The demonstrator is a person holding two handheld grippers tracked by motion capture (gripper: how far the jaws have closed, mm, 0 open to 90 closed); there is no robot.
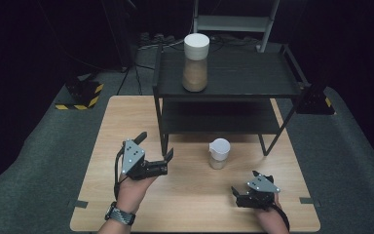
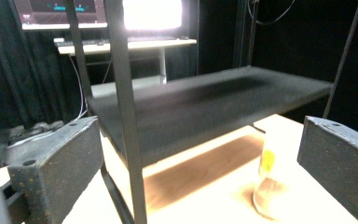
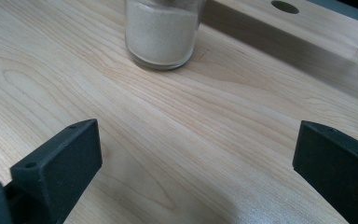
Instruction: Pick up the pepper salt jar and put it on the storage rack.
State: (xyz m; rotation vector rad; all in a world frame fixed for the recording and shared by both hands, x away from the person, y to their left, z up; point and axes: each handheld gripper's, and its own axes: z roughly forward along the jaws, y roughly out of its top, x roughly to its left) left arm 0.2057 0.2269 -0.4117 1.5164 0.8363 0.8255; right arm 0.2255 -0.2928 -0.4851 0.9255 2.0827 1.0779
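A small clear cup [image 1: 219, 154] partly filled with pale sand stands on the wooden table [image 1: 190, 204], in front of a black two-tier shelf [image 1: 233, 87]. A tall jar [image 1: 196, 63] with a white lid and brownish contents stands on the top shelf. My left gripper [image 1: 156, 146] is open above the table's left half, close to the shelf's front left leg [image 2: 126, 116]. In the left gripper view the jaws [image 2: 200, 154] stand wide apart, with the cup [image 2: 270, 186] blurred at the right. My right gripper [image 1: 246, 181] is open and empty near the front edge, facing the cup [image 3: 162, 32].
The shelf's lower board [image 2: 205, 112] hangs low over the table's far half. Its front right leg [image 1: 277, 131] stands right of the cup. A black-and-yellow striped base [image 1: 80, 97] sits on the grey floor at the left. Bare wood [image 3: 177, 140] lies between my right gripper and the cup.
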